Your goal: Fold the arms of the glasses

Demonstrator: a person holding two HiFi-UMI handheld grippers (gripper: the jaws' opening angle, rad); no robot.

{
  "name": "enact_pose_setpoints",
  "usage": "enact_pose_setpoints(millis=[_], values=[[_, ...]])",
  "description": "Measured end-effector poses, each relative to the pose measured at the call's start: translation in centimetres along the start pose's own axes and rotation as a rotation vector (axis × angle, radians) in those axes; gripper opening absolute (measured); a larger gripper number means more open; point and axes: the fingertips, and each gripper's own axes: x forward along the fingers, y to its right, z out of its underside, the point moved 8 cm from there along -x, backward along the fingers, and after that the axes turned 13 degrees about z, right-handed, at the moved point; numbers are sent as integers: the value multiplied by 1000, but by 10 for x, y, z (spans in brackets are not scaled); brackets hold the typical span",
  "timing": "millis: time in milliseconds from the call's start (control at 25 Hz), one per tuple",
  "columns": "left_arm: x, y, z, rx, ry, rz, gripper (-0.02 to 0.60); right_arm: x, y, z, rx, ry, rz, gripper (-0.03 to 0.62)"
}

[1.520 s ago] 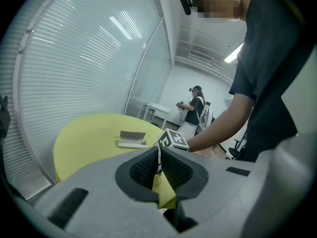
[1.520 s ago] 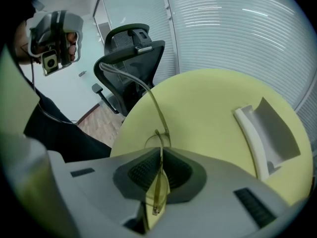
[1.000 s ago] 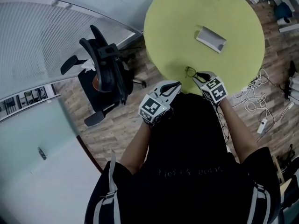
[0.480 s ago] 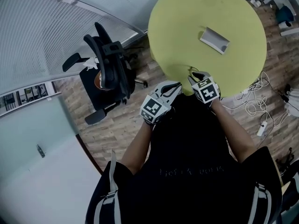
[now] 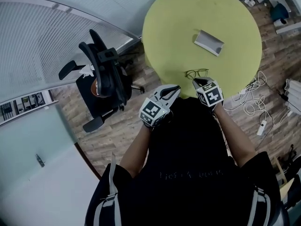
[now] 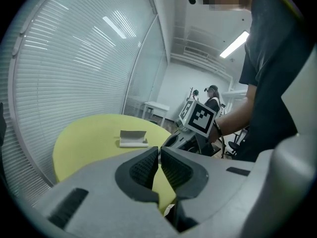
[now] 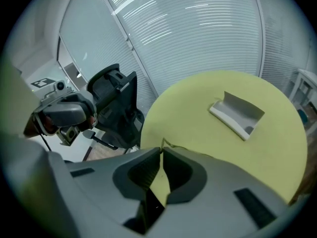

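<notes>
The glasses (image 5: 196, 73) sit near the front edge of the yellow-green table (image 5: 174, 27). It's a thin wire frame, so I'd guess light, springy and easy to bend. The jaws of the right gripper (image 5: 197, 81) have just been closing and look pinched on an arm tip. I'd push gently near the hinge. The left gripper (image 5: 174, 87) is closed and empty, off the table's edge.

No legible text; only faint, unreadable print on the shirt (image 5: 188, 174)
</notes>
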Motion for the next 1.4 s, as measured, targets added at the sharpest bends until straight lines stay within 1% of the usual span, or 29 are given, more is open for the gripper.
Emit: enact_pose_setpoints(millis=[280, 560, 800, 1040, 1200, 1400], values=[[16, 0, -2, 2, -14, 36, 29, 7, 42, 23, 56, -52, 61, 42], [19, -7, -1, -15, -33, 23, 29, 27, 70, 41, 75, -127, 85, 43], [22, -8, 4, -36, -62, 18, 29, 39, 80, 52, 97, -158, 96, 43], [33, -10, 12, -61, -72, 21, 29, 52, 85, 62, 114, -169, 76, 44], [40, -16, 15, -89, -67, 20, 29, 56, 89, 67, 109, -195, 103, 43], [42, -17, 16, -108, -68, 24, 29, 64, 90, 71, 116, -202, 98, 43]])
